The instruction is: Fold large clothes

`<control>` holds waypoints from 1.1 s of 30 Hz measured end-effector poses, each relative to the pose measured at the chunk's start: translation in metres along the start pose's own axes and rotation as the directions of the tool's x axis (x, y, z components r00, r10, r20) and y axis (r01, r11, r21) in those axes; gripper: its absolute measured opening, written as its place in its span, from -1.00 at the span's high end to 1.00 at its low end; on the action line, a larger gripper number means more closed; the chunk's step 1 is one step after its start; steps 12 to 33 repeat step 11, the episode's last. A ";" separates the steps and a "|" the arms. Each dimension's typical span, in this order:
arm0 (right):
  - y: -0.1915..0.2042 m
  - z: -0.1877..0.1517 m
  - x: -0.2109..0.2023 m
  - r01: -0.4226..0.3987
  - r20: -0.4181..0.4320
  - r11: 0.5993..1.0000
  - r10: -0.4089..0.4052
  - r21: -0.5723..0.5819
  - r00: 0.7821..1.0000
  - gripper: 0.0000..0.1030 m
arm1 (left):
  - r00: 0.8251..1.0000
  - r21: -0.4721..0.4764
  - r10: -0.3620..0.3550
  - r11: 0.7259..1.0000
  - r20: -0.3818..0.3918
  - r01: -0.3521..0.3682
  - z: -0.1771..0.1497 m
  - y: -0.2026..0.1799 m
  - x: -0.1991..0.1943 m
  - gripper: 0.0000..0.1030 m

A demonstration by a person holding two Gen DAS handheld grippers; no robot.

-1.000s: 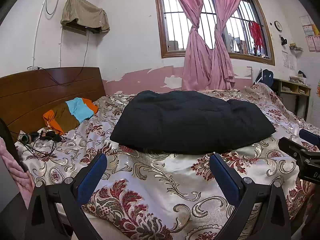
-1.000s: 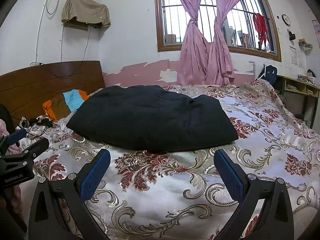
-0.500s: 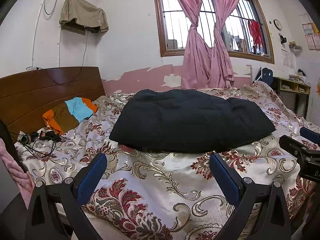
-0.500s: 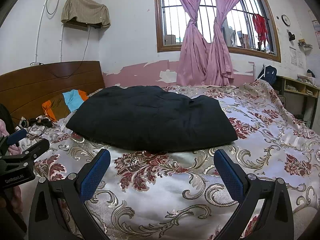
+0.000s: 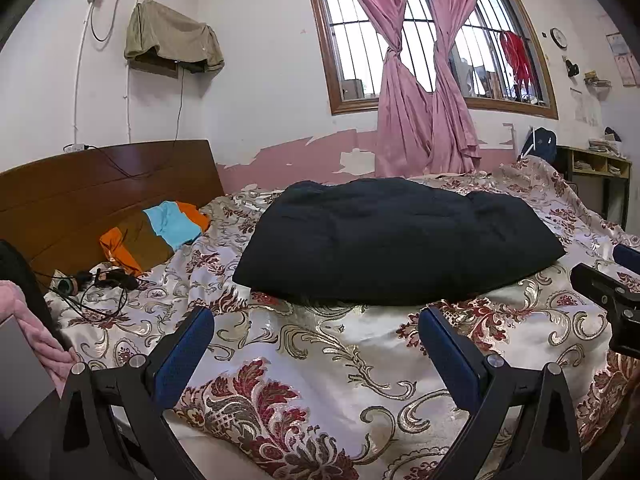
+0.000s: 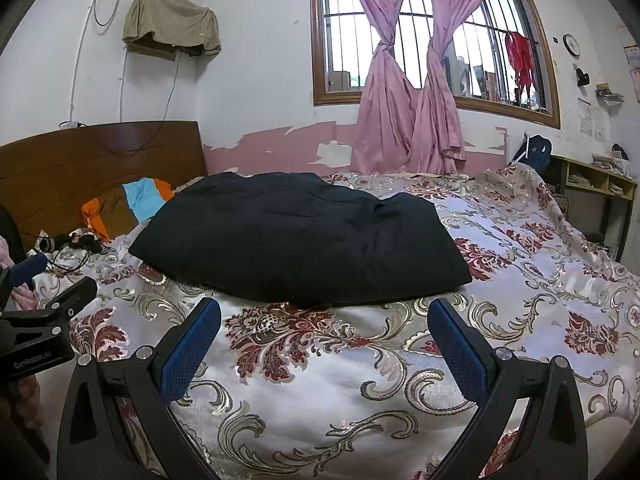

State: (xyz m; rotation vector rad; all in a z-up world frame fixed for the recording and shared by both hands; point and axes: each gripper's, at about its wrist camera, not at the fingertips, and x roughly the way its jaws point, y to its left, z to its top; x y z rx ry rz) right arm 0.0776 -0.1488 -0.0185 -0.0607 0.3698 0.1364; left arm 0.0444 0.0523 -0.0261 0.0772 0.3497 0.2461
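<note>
My left gripper (image 5: 316,332), black-framed with blue padded fingers, hovers spread wide over the near edge of the bed, gripping nothing. My right gripper (image 6: 324,324), built the same, is likewise wide open and empty above the near edge, just beside the left one; each shows at the margin of the other's view.

The bulky black padded garment (image 5: 396,240), folded into a thick rectangular bundle, lies in the middle of the floral cream, red and gold satin bedspread (image 5: 320,364), its near edge a little beyond my fingertips and touching neither gripper. Its far edge reaches toward the far side of the bed, below the pink knotted curtains (image 5: 424,92).

Toward the bed's left edge, against the brown wooden headboard (image 5: 92,192), sits a folded orange, brown and light-blue cloth (image 5: 156,232). Nearer to me along that edge lie black headphones with tangled cords (image 5: 92,280). A pink fuzzy sleeve (image 5: 28,328) shows at the left margin.
</note>
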 end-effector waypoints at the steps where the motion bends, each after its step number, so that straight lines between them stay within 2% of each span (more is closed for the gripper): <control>1: 0.000 0.000 0.000 -0.001 0.000 1.000 0.001 0.000 1.000 -0.97 | 1.000 0.001 0.001 1.000 -0.001 -0.001 0.000 -0.001 0.000 -1.00; 33: 0.000 0.000 0.000 -0.002 -0.002 1.000 0.002 0.001 1.000 -0.97 | 1.000 0.004 0.009 1.000 -0.002 -0.009 0.003 -0.001 0.002 -1.00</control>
